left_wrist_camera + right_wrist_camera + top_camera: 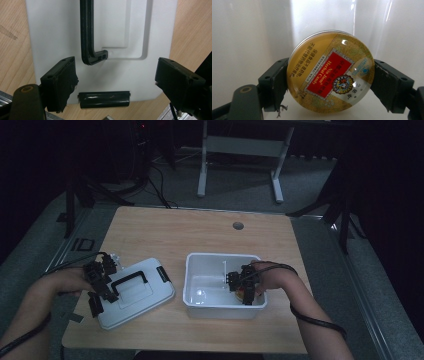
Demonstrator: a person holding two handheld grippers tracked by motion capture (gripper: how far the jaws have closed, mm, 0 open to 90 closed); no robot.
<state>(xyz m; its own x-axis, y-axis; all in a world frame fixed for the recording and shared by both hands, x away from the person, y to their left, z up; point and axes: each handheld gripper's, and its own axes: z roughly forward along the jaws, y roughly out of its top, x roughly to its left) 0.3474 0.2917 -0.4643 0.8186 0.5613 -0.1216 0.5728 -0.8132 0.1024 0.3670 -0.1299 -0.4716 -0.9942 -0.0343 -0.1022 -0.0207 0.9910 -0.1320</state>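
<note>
One wooden table (210, 227) bears one white plastic box (200, 265) at the right, one white lid (150, 292) with one black handle (87, 32) at the left, one round yellow candy tin (329, 72), and two handheld grippers.

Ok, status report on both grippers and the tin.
Left gripper open over the lid. Right gripper shut on the candy tin, inside the white box. Nothing in the way.

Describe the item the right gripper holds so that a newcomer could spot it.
Look inside the white bin on the wooden table. There the right gripper clamps a round golden candy tin between its fingers, marked by a red "Herbal Candy" label.
</note>
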